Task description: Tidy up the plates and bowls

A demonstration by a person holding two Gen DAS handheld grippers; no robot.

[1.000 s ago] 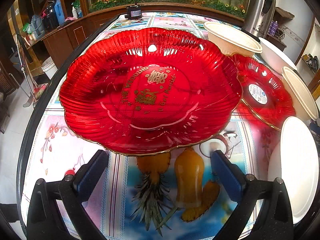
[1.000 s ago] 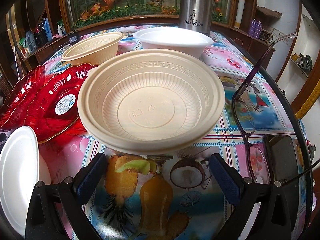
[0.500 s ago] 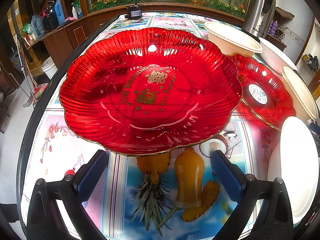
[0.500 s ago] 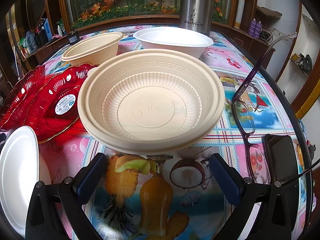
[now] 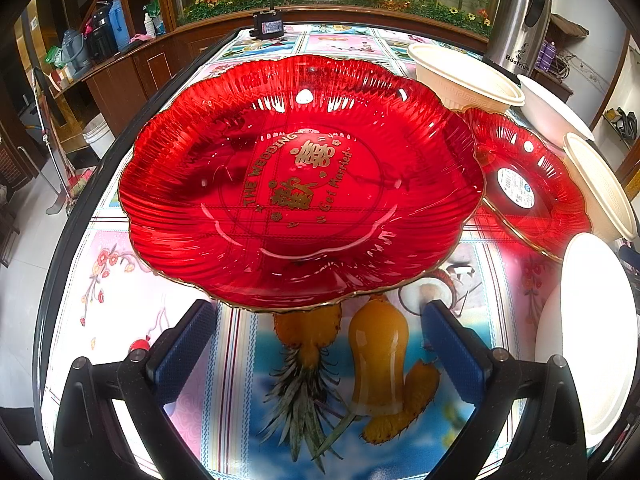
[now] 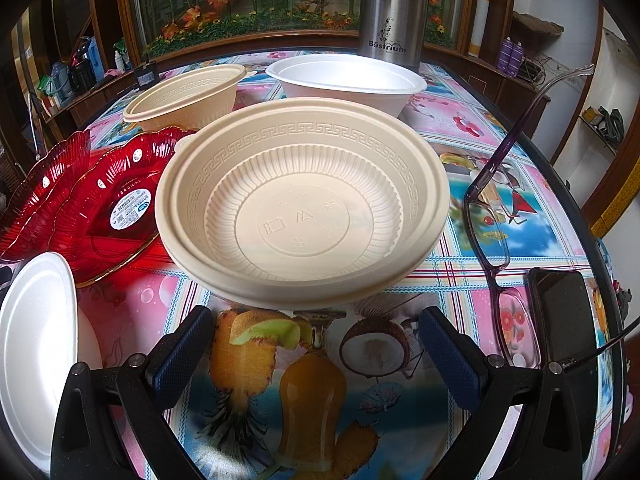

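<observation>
Left gripper [image 5: 316, 336], jaws spread wide and gripping nothing, hovers low over the fruit-print tablecloth [image 5: 240, 380]; the large scalloped red translucent plate with gold rim [image 5: 300, 184] lies just beyond the fingertips at 12 o'clock, not touched. Gold lettering on the plate reads "THE WEDDING" and "Get Married", around Chinese characters. At 2 o'clock sits a smaller red scalloped plate with a white sticker [image 5: 528, 188], its print too small to read.

Right gripper [image 6: 312, 336], likewise spread and empty, faces the cream ribbed plastic bowl with key-pattern rim [image 6: 300, 204] at 12 o'clock — apparently two nested. Beyond it: a second cream bowl [image 6: 188, 96] at 11 o'clock, a white foam bowl [image 6: 348, 80] at 12, and a steel flask [image 6: 392, 8] marked "Bästrium" as far as can be read. Purple-framed glasses [image 6: 488, 208] and a dark phone [image 6: 564, 316] lie at 3 o'clock.

Step in hand, judged: approach, before any grasp. Next move calls for advancing each tool until one rim sits between its pads — then closing.
</observation>
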